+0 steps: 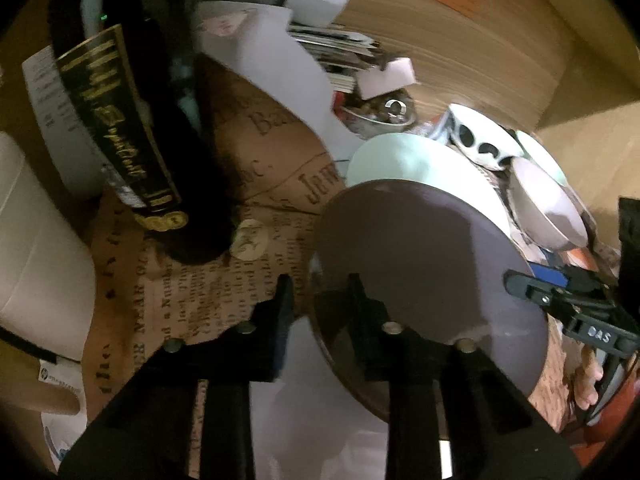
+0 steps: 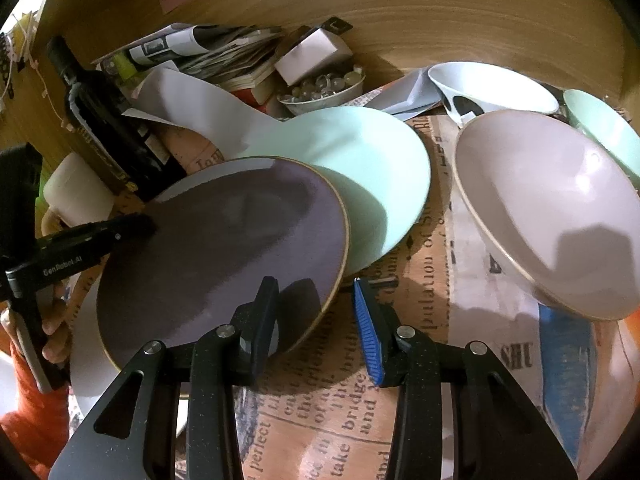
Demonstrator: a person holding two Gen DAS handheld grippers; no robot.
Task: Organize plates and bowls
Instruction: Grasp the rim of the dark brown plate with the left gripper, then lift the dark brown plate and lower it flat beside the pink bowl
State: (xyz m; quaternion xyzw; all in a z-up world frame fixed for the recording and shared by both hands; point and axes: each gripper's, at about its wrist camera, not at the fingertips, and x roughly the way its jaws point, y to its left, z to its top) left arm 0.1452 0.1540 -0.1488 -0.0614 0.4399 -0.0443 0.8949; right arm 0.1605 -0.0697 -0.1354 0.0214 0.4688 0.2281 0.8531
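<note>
A dark purple plate (image 1: 420, 264) (image 2: 224, 248) lies tilted, overlapping a mint green plate (image 1: 416, 160) (image 2: 360, 168). My left gripper (image 1: 320, 300) is open, its fingers astride the purple plate's left rim, one over the plate and one outside. My right gripper (image 2: 316, 320) is open at the plate's right rim, its left finger (image 2: 264, 320) over the plate; it also shows in the left wrist view (image 1: 560, 300). A pink bowl (image 2: 548, 208) (image 1: 548, 204), a white bowl with black spots (image 2: 488, 88) (image 1: 484, 136) and a mint bowl (image 2: 604, 128) stand to the right.
A dark wine bottle (image 2: 108, 120) (image 1: 132, 120) leans at the left beside a white cup (image 2: 76, 192). A small bowl of glass beads (image 2: 324, 88), stacked magazines (image 2: 224, 56) and curled white paper (image 2: 200, 112) lie at the back. Newsprint (image 2: 340, 400) covers the table.
</note>
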